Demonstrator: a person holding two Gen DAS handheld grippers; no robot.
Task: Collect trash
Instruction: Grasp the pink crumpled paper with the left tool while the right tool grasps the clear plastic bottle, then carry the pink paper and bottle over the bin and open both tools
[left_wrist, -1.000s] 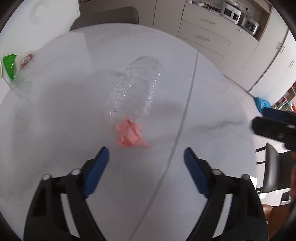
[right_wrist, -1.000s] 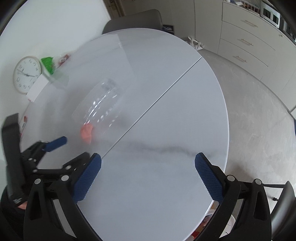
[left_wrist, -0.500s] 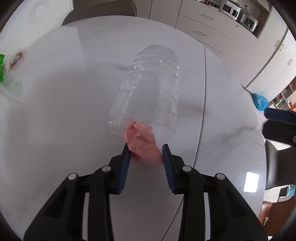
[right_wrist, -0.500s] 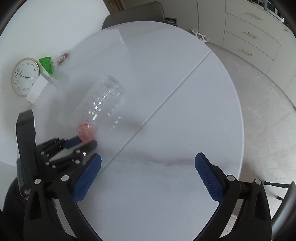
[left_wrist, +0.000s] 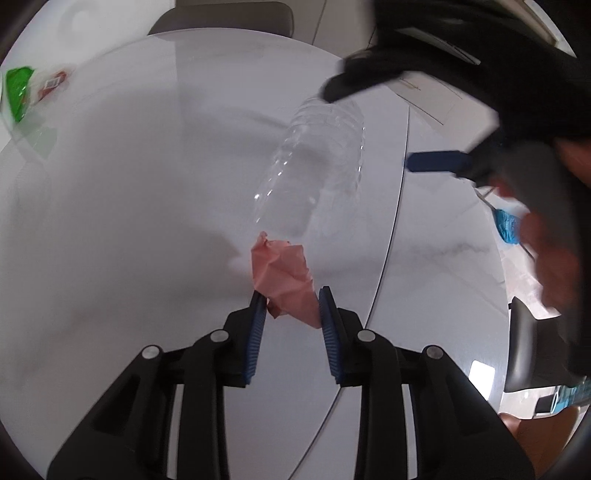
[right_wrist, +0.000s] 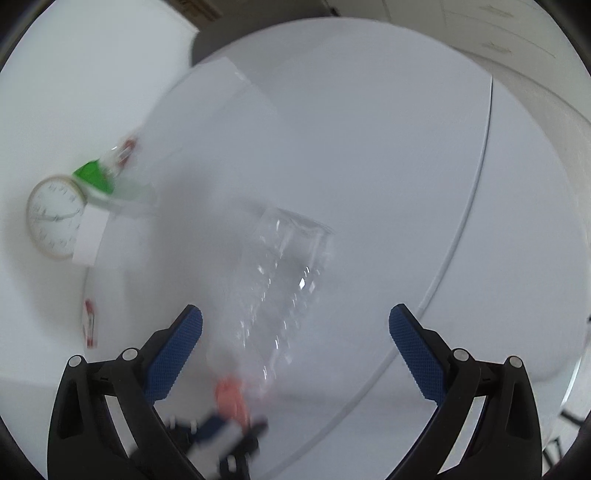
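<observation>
My left gripper (left_wrist: 291, 295) is shut on a crumpled pink paper (left_wrist: 282, 273), held just above the white round table (left_wrist: 129, 221). A clear empty plastic bottle (left_wrist: 314, 166) lies on its side just beyond the paper. My right gripper (right_wrist: 295, 321) is open and hovers over that bottle (right_wrist: 284, 280), its fingers on either side. In the right wrist view the pink paper (right_wrist: 231, 398) and the left gripper show blurred at the bottom. In the left wrist view the right gripper's blue fingertip (left_wrist: 436, 162) reaches over the bottle from the right.
A clear bag with green and red wrappers (left_wrist: 22, 92) lies at the table's far left edge; it also shows in the right wrist view (right_wrist: 107, 173). A round clock (right_wrist: 55, 214) and a white box (right_wrist: 88, 236) stand by the wall. A table seam (left_wrist: 395, 206) runs right of the bottle.
My left gripper stays shut on the pink paper and has pulled it back from the bottle. My right gripper has swung in over the bottle, still open.
</observation>
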